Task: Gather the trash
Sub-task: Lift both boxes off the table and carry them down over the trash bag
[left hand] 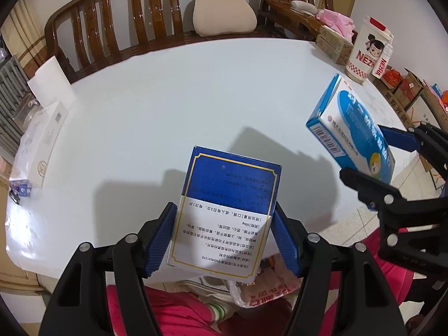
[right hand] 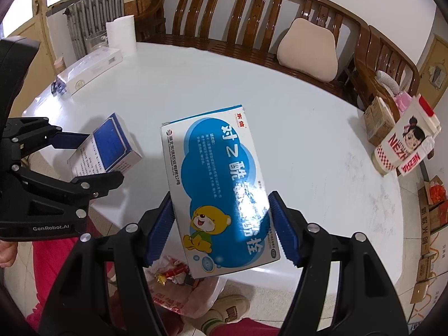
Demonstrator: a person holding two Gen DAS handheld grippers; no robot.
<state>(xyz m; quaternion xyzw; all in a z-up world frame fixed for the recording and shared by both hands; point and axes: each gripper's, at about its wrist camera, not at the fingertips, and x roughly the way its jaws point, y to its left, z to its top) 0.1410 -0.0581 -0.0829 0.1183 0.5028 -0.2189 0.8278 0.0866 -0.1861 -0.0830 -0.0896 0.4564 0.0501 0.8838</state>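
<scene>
Your left gripper [left hand: 224,232] was clamped on the dark-blue-and-white cardboard medicine box with the gold border line [left hand: 226,210], blue ribbed pads [left hand: 161,238] pressing both long sides near its lower half. You held that box up over the near edge of the white round counter [left hand: 168,106], its printed face toward the camera and its shadow falling on the counter surface behind it.

Your right gripper [right hand: 224,226] was closed on the light-blue-and-white cardboard medicine box with the yellow cartoon bear [right hand: 221,190], pads [right hand: 158,229] on both sides of its lower part. That box was lifted too, tilted, over the counter's near edge. In the left wrist view it [left hand: 350,128] showed at right, held in the other gripper, barcode side facing in. The two boxes were apart, not touching.

Below both grippers, off the counter edge, sat a translucent plastic bag with red print [right hand: 179,288] holding crumpled wrappers; it lay near your pink-clothed legs [left hand: 179,313] and a white slipper [right hand: 229,308].

On the counter's left side lay a flat white carton with a barcode [left hand: 42,140] and a roll of white paper towel [right hand: 121,35]. At the right edge stood a white cup printed with a cartoon girl and red NEZHA lettering [left hand: 366,53], next to small brown cardboard boxes [left hand: 334,42]. A brown wooden slatted bench [left hand: 126,19] with a beige cushion [left hand: 224,11] ran behind the counter.
</scene>
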